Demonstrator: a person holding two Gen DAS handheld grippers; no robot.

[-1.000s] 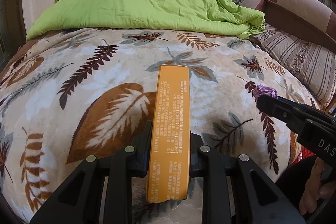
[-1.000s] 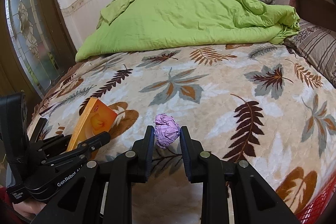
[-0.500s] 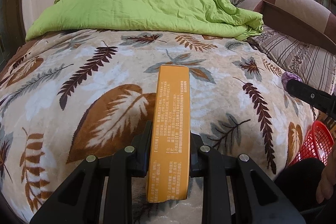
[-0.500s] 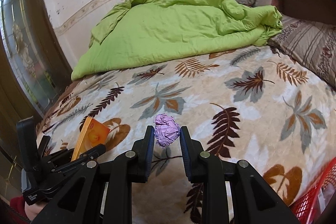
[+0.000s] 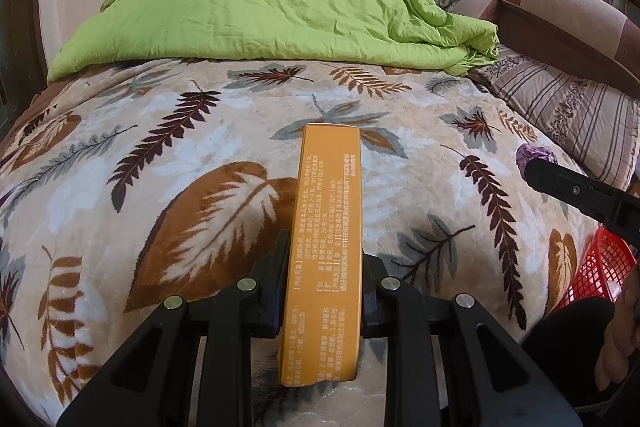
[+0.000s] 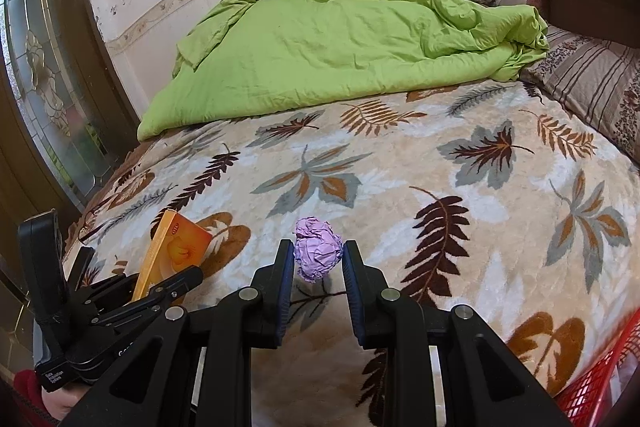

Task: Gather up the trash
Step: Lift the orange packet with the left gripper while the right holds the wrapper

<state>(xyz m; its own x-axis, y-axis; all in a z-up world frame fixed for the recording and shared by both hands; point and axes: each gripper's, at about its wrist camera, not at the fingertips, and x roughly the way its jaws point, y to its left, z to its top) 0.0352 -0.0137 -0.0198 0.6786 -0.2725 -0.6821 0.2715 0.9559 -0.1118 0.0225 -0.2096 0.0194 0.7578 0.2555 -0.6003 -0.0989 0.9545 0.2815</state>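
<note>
Orange box [image 5: 326,251] sits clamped in the left gripper [image 5: 325,289]; the right gripper's [image 6: 318,267] jaws pinch a purple paper wad [image 6: 318,254], both lifted off the bed [image 6: 400,187] for the red basket [image 6: 596,383] at four o'clock.

One box [image 5: 326,255], one paper ball [image 6: 318,254], one basket [image 5: 596,275]

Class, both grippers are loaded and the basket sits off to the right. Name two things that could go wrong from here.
1. The right gripper pinches the paper ball only at its fingertips, so it may slip out before reaching the red basket.
2. The left gripper grips the long box near one end; it could pivot or snag the blanket.
</note>
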